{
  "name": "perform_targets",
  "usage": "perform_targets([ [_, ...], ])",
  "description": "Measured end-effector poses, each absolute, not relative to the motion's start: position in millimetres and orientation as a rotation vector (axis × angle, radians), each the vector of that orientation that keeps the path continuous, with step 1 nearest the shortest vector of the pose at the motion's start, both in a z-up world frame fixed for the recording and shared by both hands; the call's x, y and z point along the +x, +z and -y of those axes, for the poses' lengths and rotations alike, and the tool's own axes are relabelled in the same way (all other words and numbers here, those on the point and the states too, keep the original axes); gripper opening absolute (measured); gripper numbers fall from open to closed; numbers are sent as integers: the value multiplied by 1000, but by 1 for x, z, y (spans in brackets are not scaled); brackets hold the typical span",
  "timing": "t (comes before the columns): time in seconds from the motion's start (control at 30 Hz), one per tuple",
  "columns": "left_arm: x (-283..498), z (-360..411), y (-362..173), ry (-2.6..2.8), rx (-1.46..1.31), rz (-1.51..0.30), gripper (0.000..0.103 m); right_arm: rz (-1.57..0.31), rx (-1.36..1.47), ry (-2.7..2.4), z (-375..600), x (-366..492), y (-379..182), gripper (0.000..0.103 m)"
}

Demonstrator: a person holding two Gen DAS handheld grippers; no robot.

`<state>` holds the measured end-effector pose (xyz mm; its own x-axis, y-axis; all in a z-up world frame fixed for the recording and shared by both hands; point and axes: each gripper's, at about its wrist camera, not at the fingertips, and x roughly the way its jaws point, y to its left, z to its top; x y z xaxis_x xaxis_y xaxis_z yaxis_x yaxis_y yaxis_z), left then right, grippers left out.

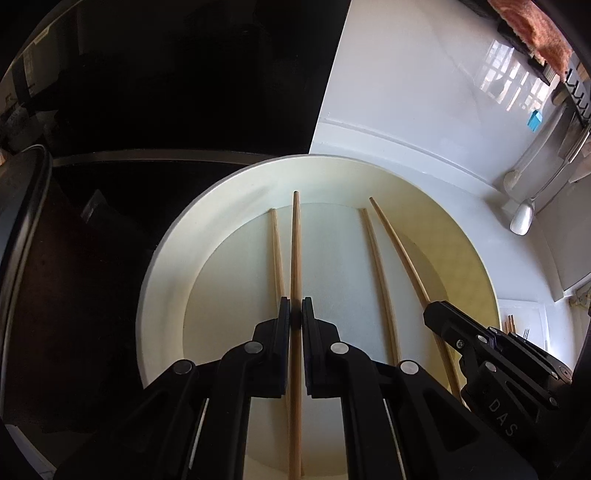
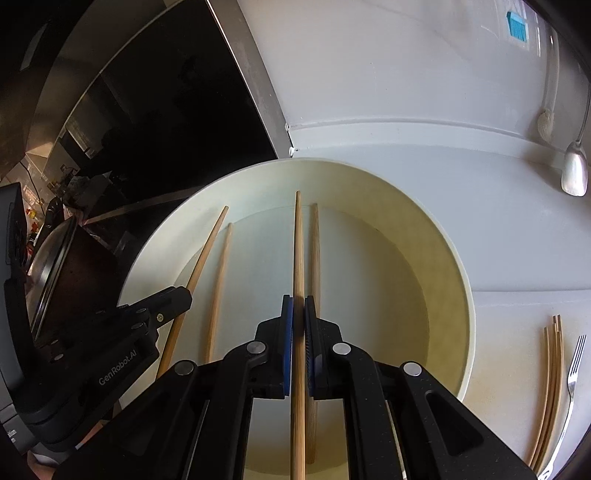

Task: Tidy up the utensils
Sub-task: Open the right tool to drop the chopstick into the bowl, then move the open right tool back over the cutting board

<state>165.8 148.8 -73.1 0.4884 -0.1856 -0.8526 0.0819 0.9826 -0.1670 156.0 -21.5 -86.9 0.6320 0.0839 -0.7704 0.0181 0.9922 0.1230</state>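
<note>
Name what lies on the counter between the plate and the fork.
A small bunch of loose chopsticks lies between the plate and the fork; the right wrist view shows it.

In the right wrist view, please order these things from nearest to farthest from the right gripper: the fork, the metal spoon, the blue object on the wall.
1. The fork, on the counter to the right of the right gripper, beside the loose chopsticks.
2. The metal spoon, farther back on the right, near the wall.
3. The blue object, highest on the wall, top right.
</note>
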Motion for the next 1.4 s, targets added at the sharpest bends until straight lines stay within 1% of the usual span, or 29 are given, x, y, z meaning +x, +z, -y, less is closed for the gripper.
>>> perform_targets([
  [0.4, 188, -140, -90, -153, -103, -1095, 7, -986, 166, 41, 28, 187, -104, 6],
  [0.63, 191, -141, -97, -143, -97, -1124, 7, -1023, 141, 34, 27, 193, -113, 6],
  [0.67, 190, -142, -97, -141, -99, -1127, 7, -1027, 137, 34, 28, 193, -113, 7],
  [0.73, 188, -145, -97, -136, -104, -1132, 7, -1026, 137, 26, 29, 192, -113, 17],
  [0.77, 188, -147, -97, -133, -106, -1134, 8, -1024, 140, 23, 30, 191, -113, 25],
  [0.83, 185, -150, -96, -125, -109, -1139, 13, -1015, 142, 22, 31, 187, -110, 27],
  [0.9, 182, -153, -94, -114, -112, -1132, 30, -1005, 136, 15, 34, 184, -107, 29],
  [0.93, 180, -155, -91, -108, -114, -1126, 35, -998, 136, 13, 34, 181, -104, 31],
  [0.97, 177, -156, -89, -103, -115, -1118, 43, -988, 136, 14, 35, 178, -102, 37],
  [1.0, 175, -157, -86, -98, -114, -1109, 53, -977, 132, 14, 36, 175, -99, 40],
  [1.03, 173, -158, -83, -96, -111, -1099, 56, -969, 124, 14, 35, 172, -96, 41],
  [1.1, 169, -157, -78, -95, -93, -1088, 61, -953, 108, 13, 35, 165, -90, 47],
  [1.17, 166, -156, -73, -100, -85, -1083, 65, -937, 95, 12, 34, 158, -86, 49],
  [1.27, 161, -157, -65, -107, -90, -1067, 75, -919, 85, 11, 34, 147, -80, 55],
  [1.4, 151, -160, -55, -118, -90, -1052, 84, -913, 111, -5, 41, 133, -76, 57],
])
